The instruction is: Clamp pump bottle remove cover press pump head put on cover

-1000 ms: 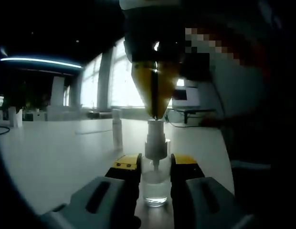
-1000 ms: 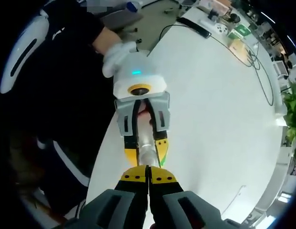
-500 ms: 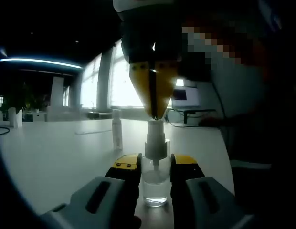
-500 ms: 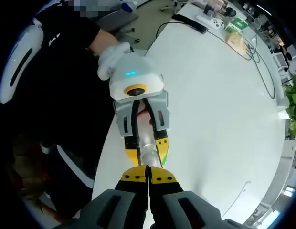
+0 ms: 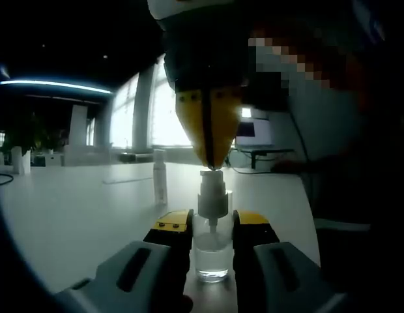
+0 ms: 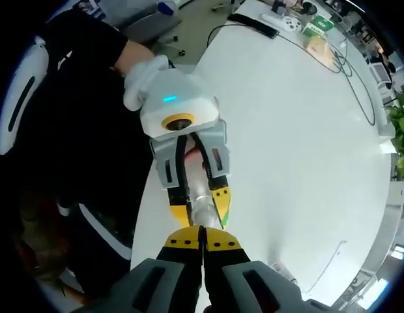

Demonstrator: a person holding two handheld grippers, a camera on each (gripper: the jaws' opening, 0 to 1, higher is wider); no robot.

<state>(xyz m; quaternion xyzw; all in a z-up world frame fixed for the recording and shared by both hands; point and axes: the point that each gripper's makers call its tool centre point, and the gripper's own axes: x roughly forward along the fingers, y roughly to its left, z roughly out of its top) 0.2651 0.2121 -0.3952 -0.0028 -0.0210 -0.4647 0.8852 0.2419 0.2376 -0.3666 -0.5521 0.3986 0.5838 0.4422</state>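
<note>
clear glass pump bottle (image 5: 211, 251), frame centre-bottom, on white counter (image 5: 78, 208) | left claw (image 5: 211, 229) clamped on it | right claw (image 5: 210, 158) closed, tips on white pump head (image 5: 212, 194) | cover off; pressing underway, recapping left

The pump bottle (image 5: 212, 251) is clear with a white pump head (image 5: 212, 193). Both the left hand-held gripper (image 5: 212, 228) and the right hand-held gripper (image 6: 203, 240) have grey jaws with yellow tips. The tabletop (image 6: 306, 143) is white. The person's glove (image 6: 138, 81) is white, the sleeve (image 6: 78, 52) black.
</note>
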